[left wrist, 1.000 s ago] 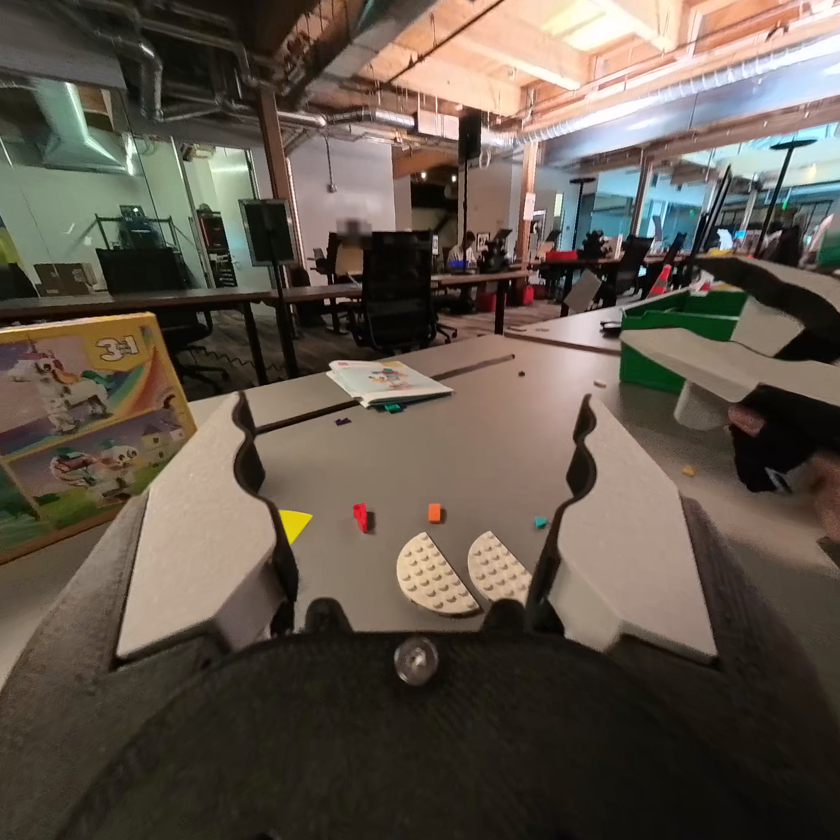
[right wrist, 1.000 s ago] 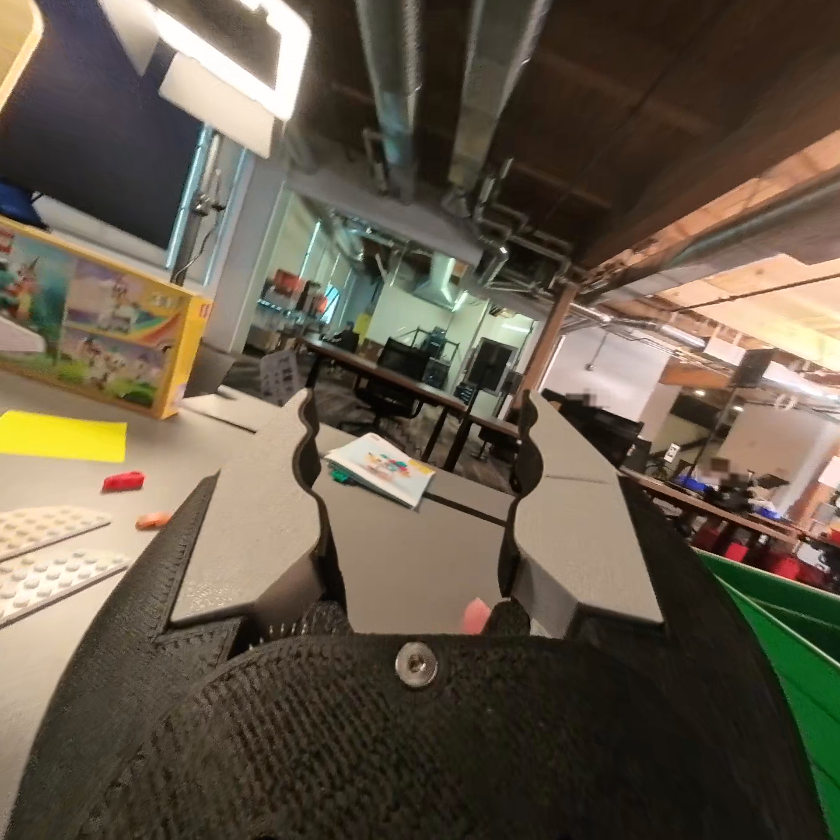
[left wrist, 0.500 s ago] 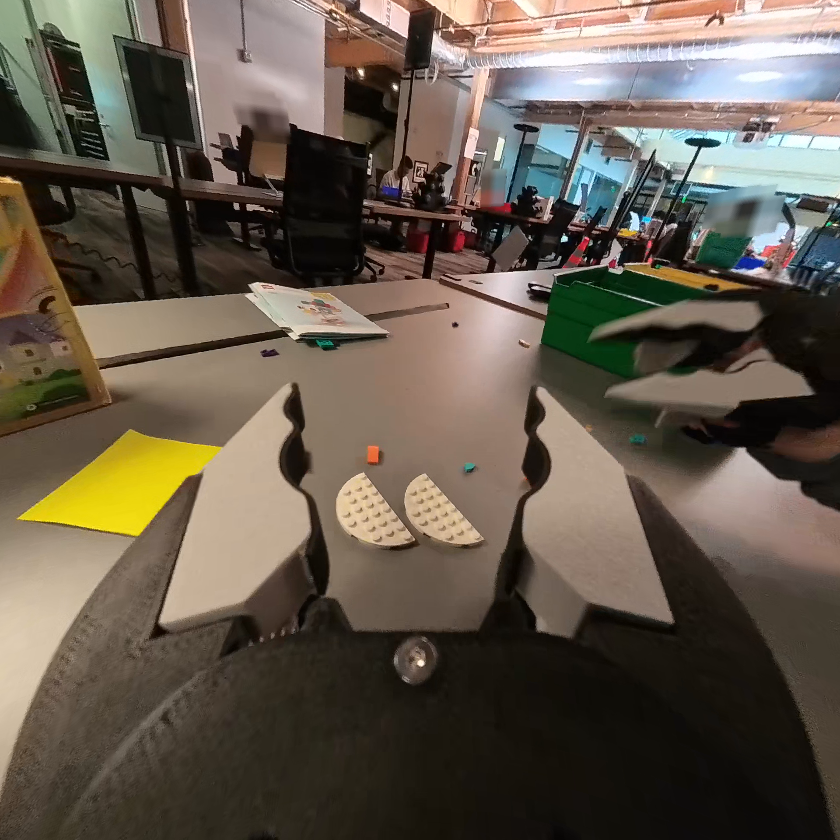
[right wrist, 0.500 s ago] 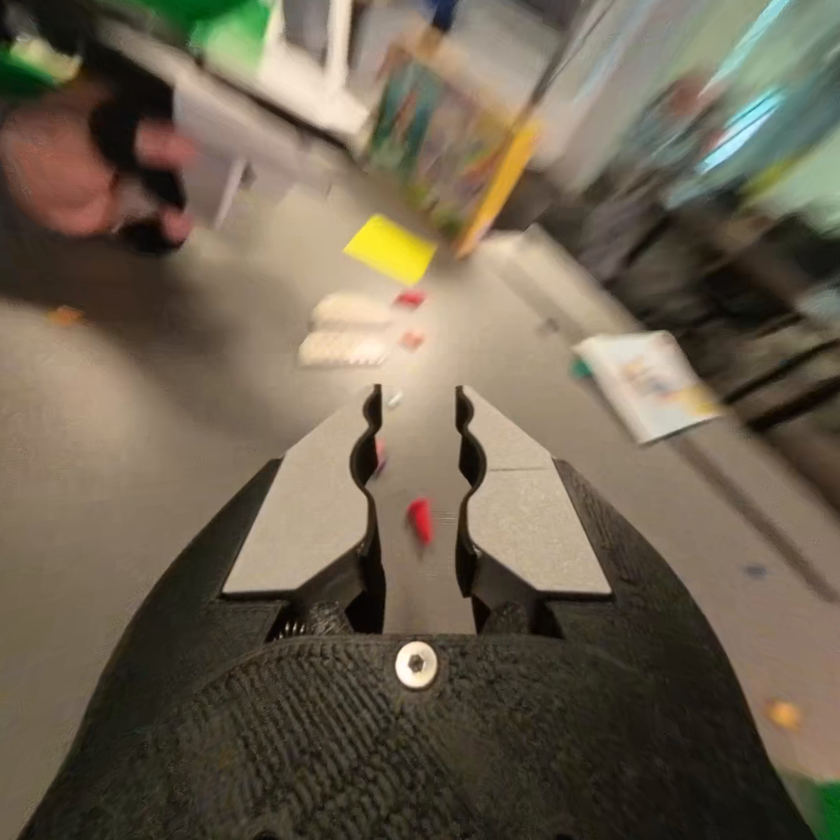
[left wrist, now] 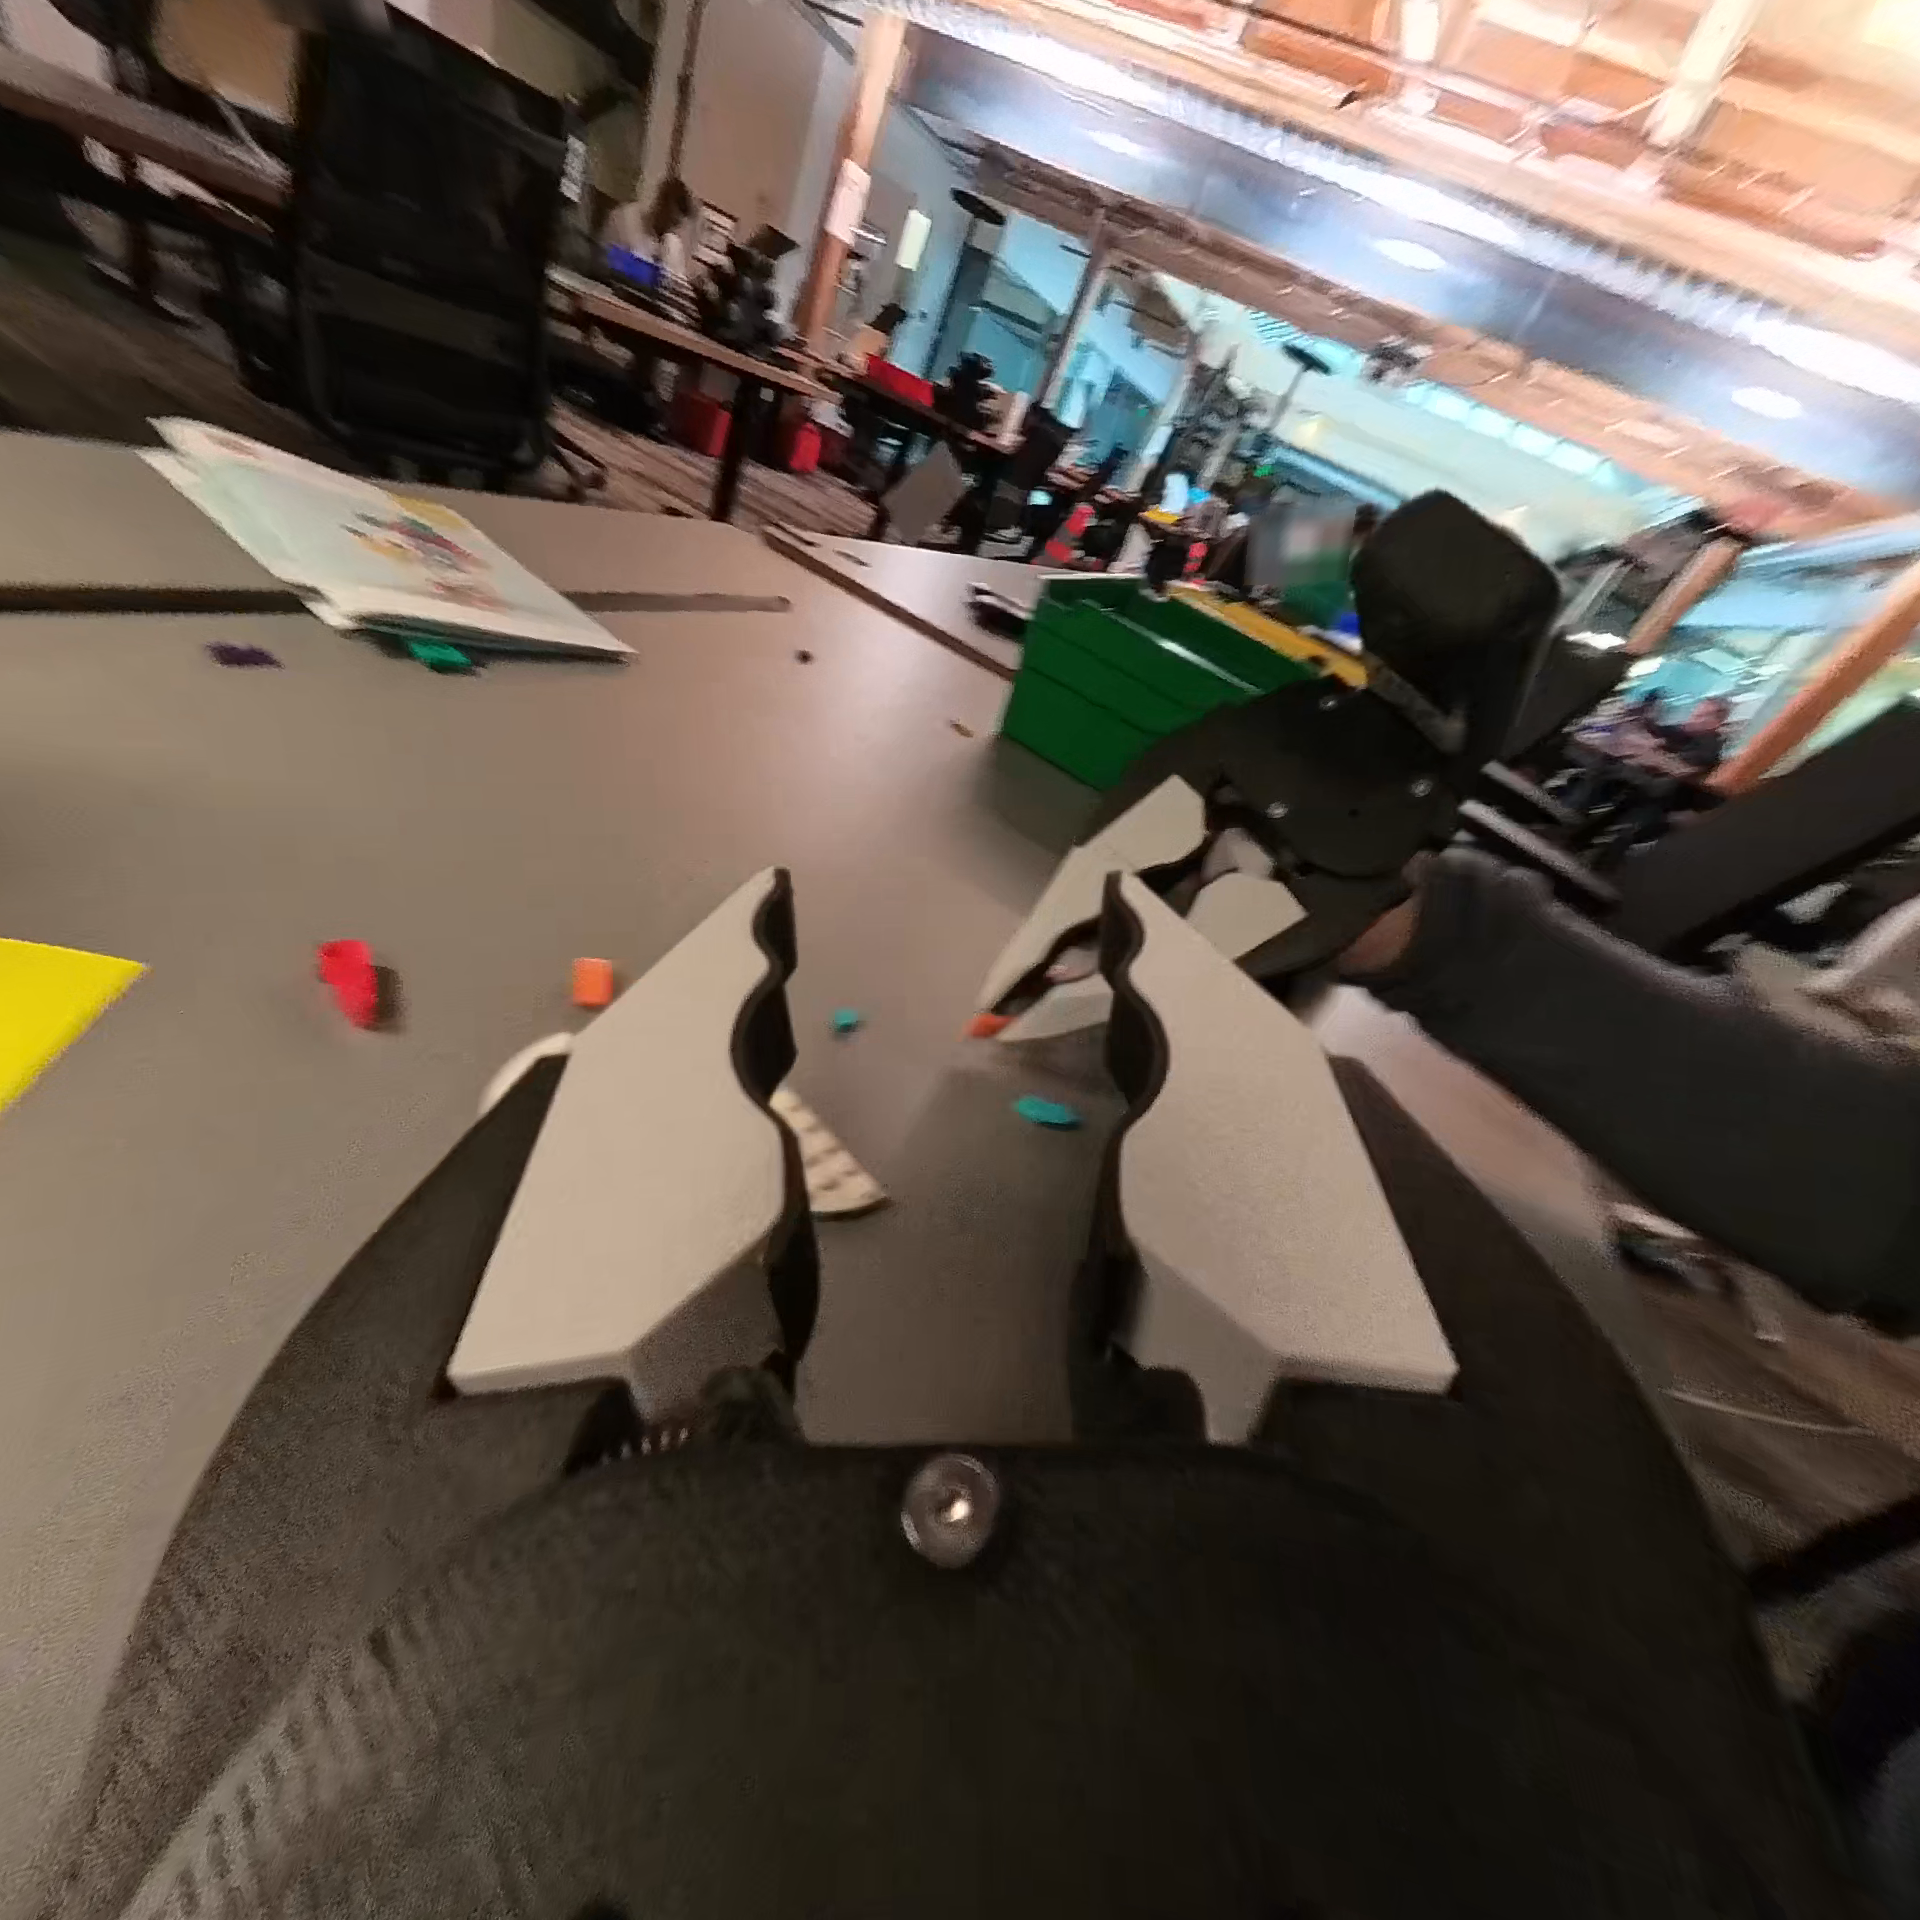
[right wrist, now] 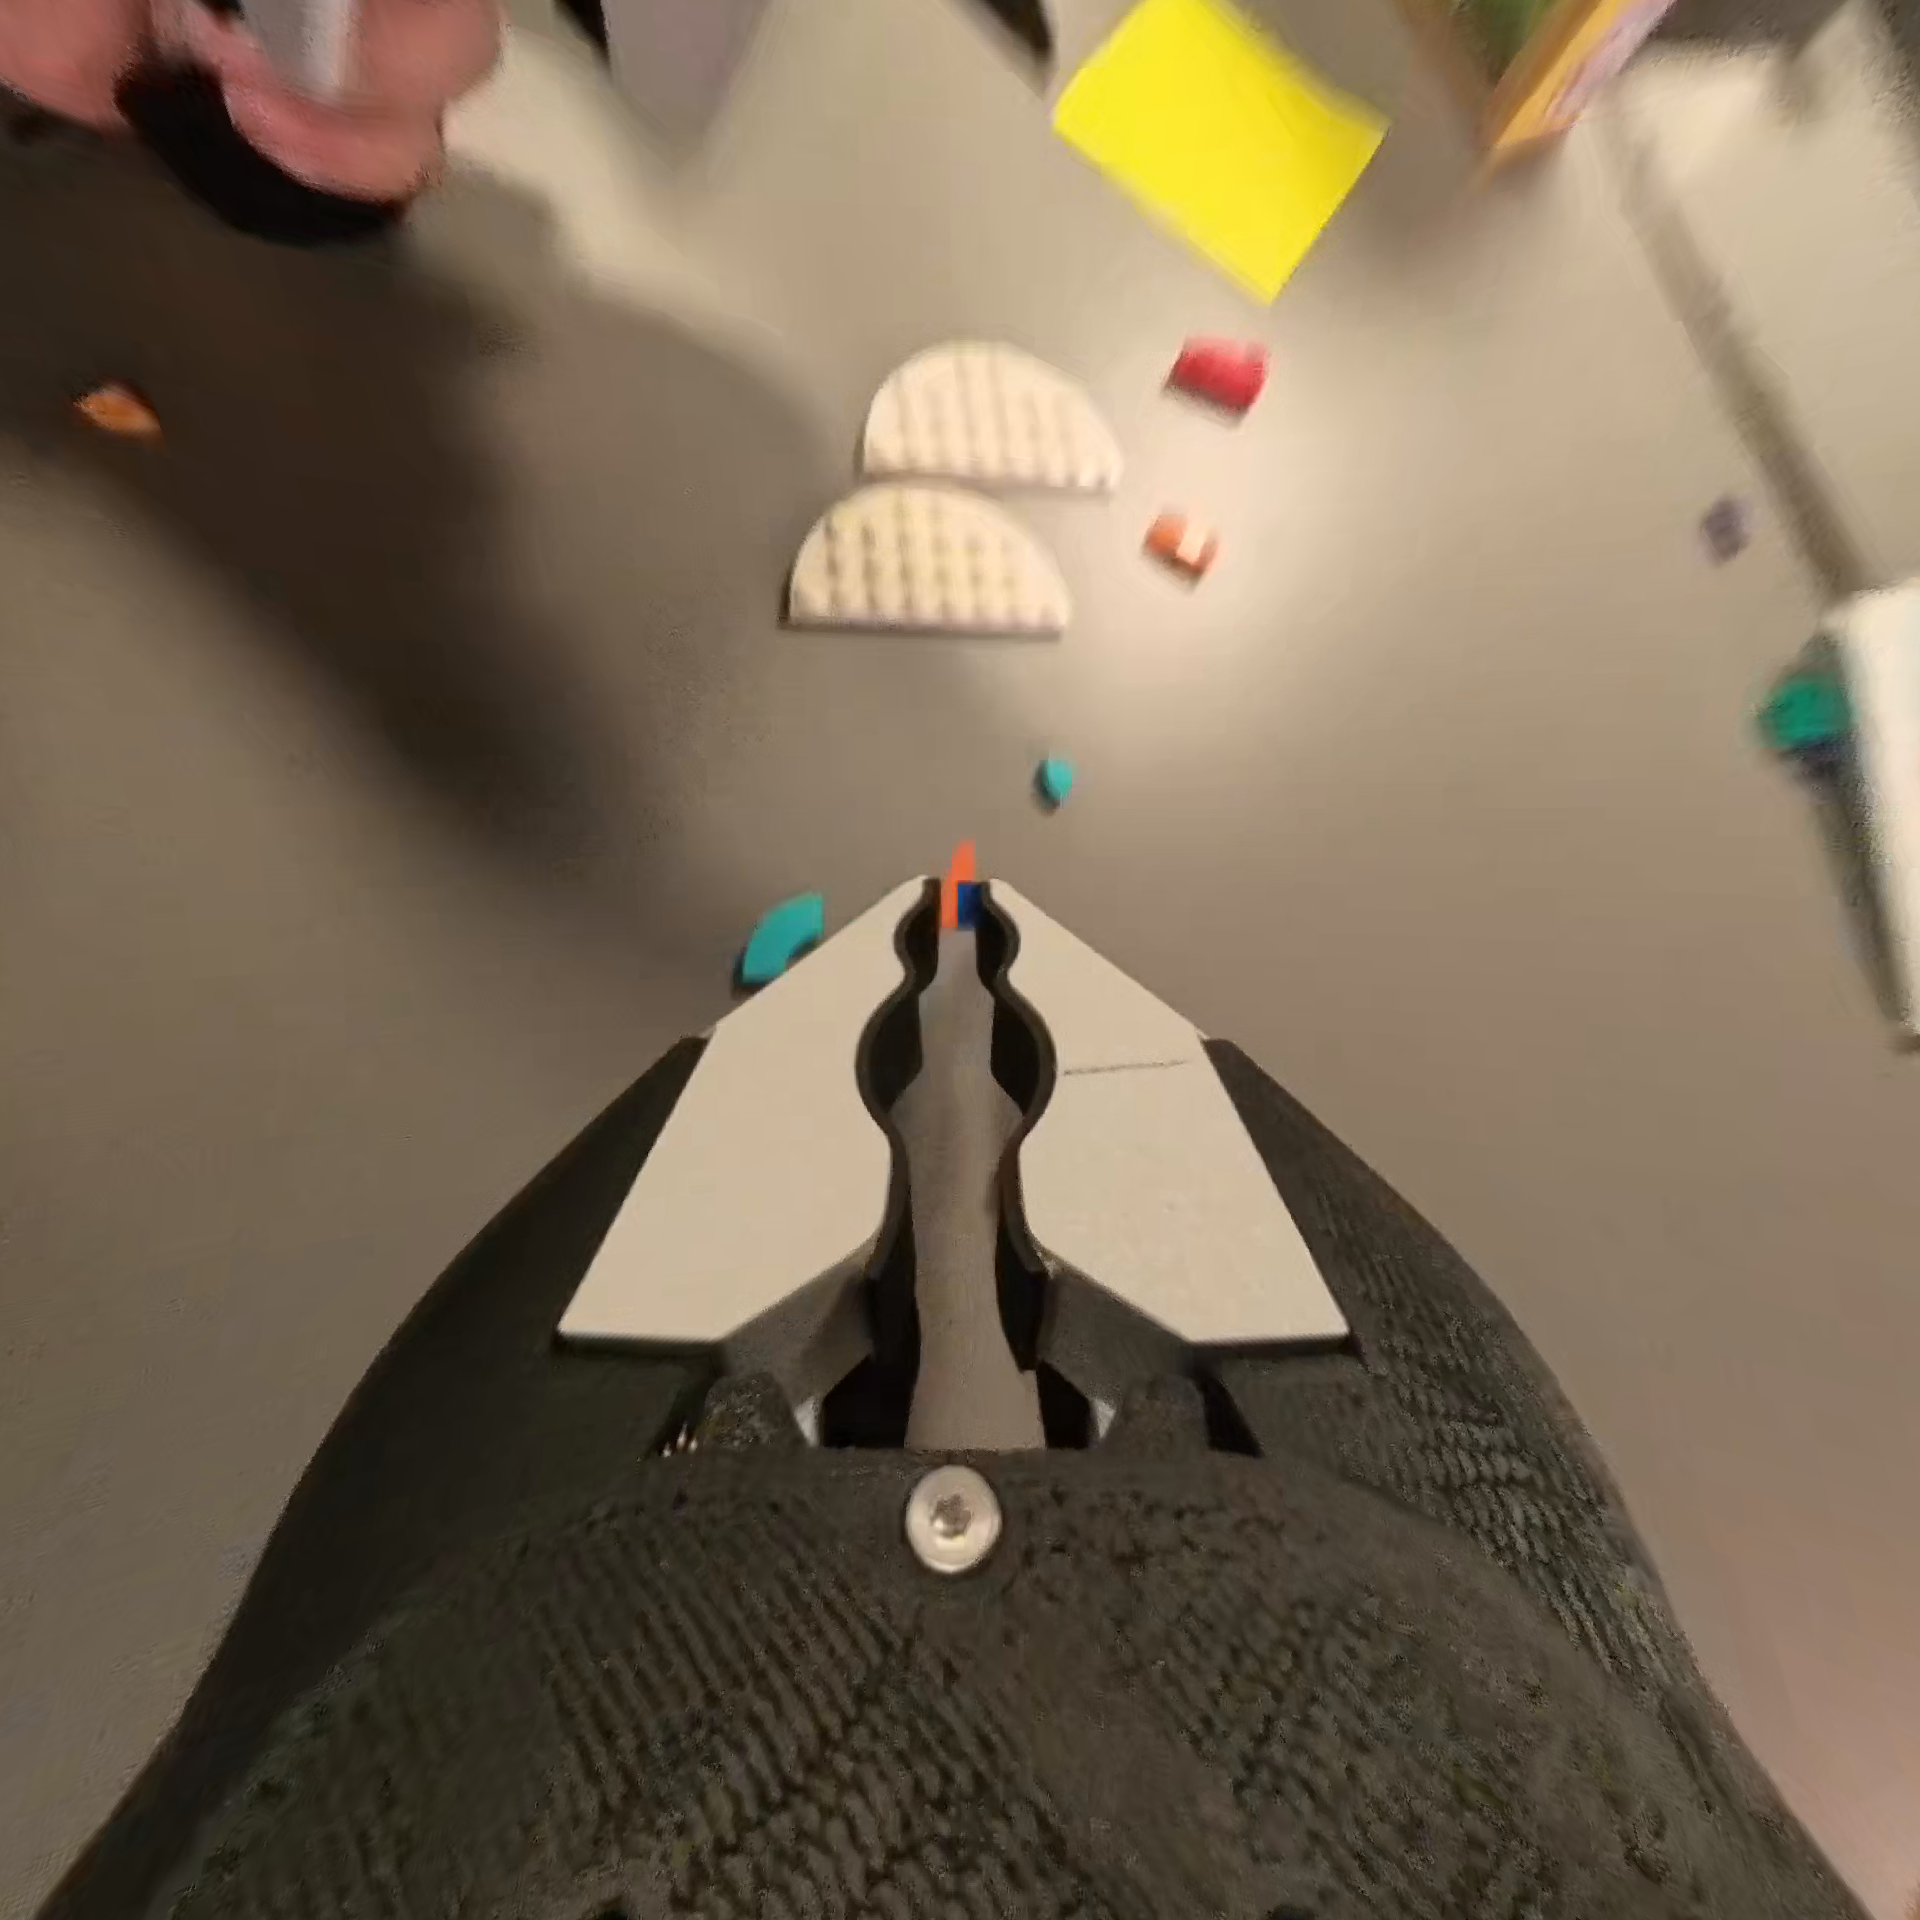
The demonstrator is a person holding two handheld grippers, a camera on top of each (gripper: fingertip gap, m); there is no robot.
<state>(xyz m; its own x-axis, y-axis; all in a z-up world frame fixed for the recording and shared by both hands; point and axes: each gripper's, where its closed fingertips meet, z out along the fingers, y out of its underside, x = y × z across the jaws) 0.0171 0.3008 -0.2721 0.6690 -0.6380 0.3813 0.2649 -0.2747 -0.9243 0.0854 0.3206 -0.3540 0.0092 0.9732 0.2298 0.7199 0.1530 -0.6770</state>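
Setting: open office with exposed ceiling beams; grey table point(left wrist: 312, 790) strewn with small toy bricks.
Left wrist view, own tool: left gripper point(left wrist: 940, 914) held over the table, jaws parted wide, nothing between them.
Left wrist view, under it: one white half-round studded plate point(left wrist: 831, 1164) shows partly past the left finger; a teal piece point(left wrist: 1044, 1110) lies between the fingers farther off.
Left wrist view, around: red brick point(left wrist: 348, 966), orange brick point(left wrist: 592, 979), yellow sheet point(left wrist: 42, 997) at left; booklet point(left wrist: 395, 551) and green bin point(left wrist: 1132, 686) farther back.
Left wrist view, other tool: right gripper point(left wrist: 1013, 1013) tips down at the table, an orange sliver at its tips.
Right wrist view, own tool: right gripper point(right wrist: 958, 883) clenched on a thin orange piece point(right wrist: 956, 883) with a bit of blue beside it, right at the fingertips, just over the table.
Right wrist view, near: curved teal piece point(right wrist: 779, 940) just left of the tips; small teal piece point(right wrist: 1055, 779) ahead.
Right wrist view, beyond: two white half-round plates point(right wrist: 930, 561) side by side, motion-blurred; a hand point(right wrist: 270, 94) at top left.
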